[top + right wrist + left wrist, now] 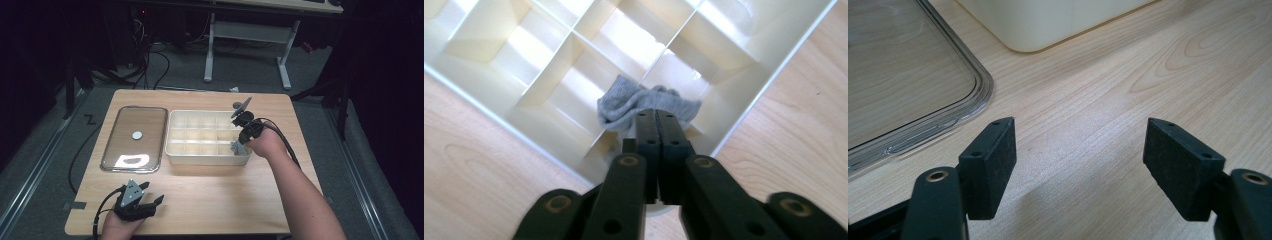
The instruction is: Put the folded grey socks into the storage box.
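A: Right claw [657, 117] status?

B: Clenched, pads pressed together w/ a bit of grey cloth [634, 102] pinched at the tips. Looks like a sock or rag, can't tell which.

A: Where's the cloth sitting?

B: Over the cream divider box [172, 145], near-right corner compartment, bunched up over the dividers. In the high view the cloth [238, 147] hangs just under the right claw [240, 145], at the box's near-right corner. Whether its lower end rests on the compartment floor, can't tell.

A: Right hand?

B: Right hand [265, 142] is at the box's right end, forearm coming in from bottom right, cable trailing back along it.

A: Left claw [1080, 155]?

B: Released. Pads wide apart, bare wood between them. Low over the bench [220, 195], near the front-left edge; in the high view the left claw [150, 192] points toward the box, well apart from it.

A: Anything else on the bench?

B: Clear lid [134, 138] flat on the bench, just left of the box, w/ a small white disc [137, 134] at its middle. In the left gripper view the lid's rounded corner [973, 80] is just ahead-left of the pads, the box's corner [1033, 25] farther up.
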The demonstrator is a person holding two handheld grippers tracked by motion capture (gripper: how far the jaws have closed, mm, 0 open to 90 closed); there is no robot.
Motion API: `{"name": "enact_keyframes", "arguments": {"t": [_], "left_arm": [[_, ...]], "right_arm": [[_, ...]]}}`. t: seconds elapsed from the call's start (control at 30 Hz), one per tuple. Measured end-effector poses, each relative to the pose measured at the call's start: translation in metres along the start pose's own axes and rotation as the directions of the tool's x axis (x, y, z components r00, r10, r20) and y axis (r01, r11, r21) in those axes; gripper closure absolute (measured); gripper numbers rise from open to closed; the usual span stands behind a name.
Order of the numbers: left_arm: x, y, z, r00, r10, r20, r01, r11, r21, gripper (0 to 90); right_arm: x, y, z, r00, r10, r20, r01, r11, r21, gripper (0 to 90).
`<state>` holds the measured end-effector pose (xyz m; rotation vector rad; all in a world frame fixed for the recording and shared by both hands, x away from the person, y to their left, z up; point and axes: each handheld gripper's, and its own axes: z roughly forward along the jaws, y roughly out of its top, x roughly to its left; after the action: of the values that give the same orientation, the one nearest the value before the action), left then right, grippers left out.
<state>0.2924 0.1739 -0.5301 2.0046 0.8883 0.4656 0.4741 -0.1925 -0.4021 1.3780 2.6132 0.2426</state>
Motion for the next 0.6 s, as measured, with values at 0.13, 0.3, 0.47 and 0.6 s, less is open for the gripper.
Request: {"name": "enact_keyframes", "arguments": {"t": [0.13, 0.3, 0.47, 0.6], "left_arm": [[0.000, 0.000, 0.000, 1.0000, -0.003, -0.002, 0.003, 1.0000, 0.000, 30.0], [0.001, -0.001, 0.001, 1.0000, -0.002, -0.001, 0.002, 1.0000, 0.007, 30.0], [0.000, -0.001, 0.002, 1.0000, 0.001, 0.001, -0.001, 1.0000, 0.007, 30.0], [-0.001, -0.001, 0.002, 1.0000, 0.006, 0.003, -0.006, 0.9999, 0.009, 30.0]], "right_arm": [[0.001, 0.004, 0.013, 0.9998, 0.009, 0.016, -0.009, 0.999, 0.037, 90.0], [0.002, 0.005, 0.037, 1.0000, 0.008, 0.006, -0.009, 0.996, 0.092, 89.1], [0.003, 0.005, 0.051, 0.9998, 0.019, 0.004, -0.019, 0.991, 0.132, 90.0], [0.004, 0.007, 0.066, 0.9979, 0.063, 0.011, -0.064, 0.985, 0.162, 90.0]]}}
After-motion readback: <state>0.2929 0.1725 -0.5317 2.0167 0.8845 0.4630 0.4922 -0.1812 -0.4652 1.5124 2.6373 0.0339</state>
